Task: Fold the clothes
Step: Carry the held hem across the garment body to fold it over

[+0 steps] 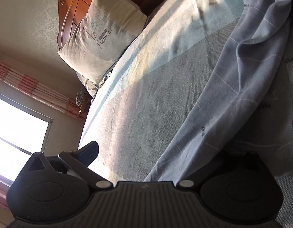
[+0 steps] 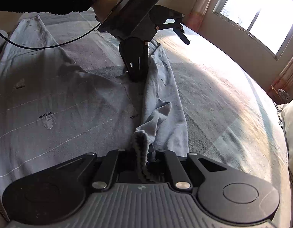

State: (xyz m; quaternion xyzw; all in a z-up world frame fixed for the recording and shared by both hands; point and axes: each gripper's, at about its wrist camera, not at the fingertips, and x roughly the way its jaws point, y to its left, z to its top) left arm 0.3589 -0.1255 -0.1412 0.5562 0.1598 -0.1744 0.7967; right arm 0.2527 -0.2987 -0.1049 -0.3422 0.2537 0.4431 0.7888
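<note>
Right gripper (image 2: 146, 157) clenched on ribbed cuff of grey garment (image 2: 70, 98); left gripper (image 2: 159, 60) spread wide, one finger touching the rumpled cloth.

The pillow (image 1: 104, 39) against the headboard carried the word "DREAMCITY" in dark capitals beside a thin line drawing. The grey-blue garment (image 2: 61, 102) spread on the bed bore a small repeated mark reading "XIFUWA", upside down from where the right claw's camera looked.
</note>
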